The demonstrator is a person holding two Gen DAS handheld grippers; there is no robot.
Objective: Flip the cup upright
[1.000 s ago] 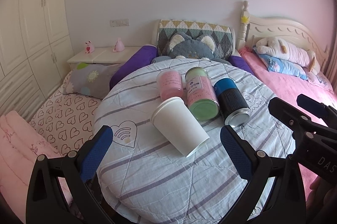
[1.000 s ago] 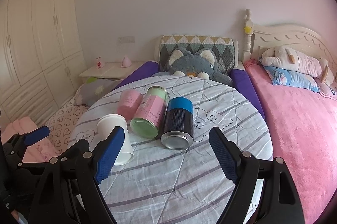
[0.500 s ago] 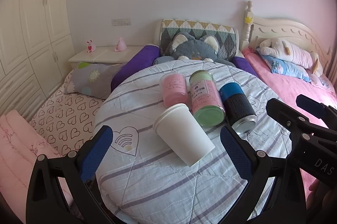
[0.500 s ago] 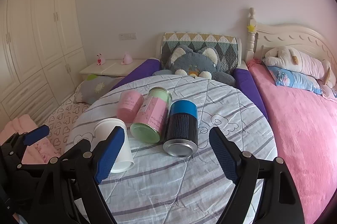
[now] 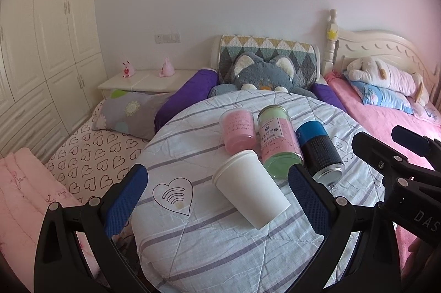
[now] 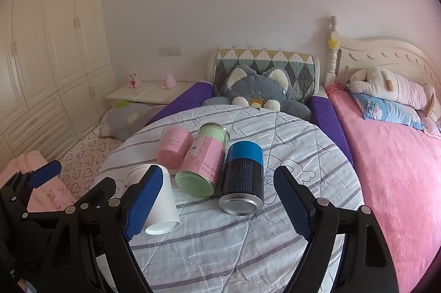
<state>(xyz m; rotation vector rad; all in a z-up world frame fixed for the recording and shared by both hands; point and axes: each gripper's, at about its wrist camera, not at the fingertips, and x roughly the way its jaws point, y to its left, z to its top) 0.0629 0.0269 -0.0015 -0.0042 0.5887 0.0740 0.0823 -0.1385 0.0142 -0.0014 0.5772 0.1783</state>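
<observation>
A white paper cup lies on its side on the round striped table, its flat base toward me; it also shows in the right wrist view, partly behind the right gripper's left finger. My left gripper is open and empty, with the cup lying between and just beyond its fingertips. My right gripper is open and empty, in front of the blue and black can. The cup's mouth is hidden.
A pink cup, a pink-labelled green jar and the can lie on their sides side by side behind the white cup. A grey cat plush sits beyond the table. A pink bed is at the right.
Both grippers have risen and drawn back a little, so the table and cups sit lower in both views. The cup has not moved. Both grippers stay open.
</observation>
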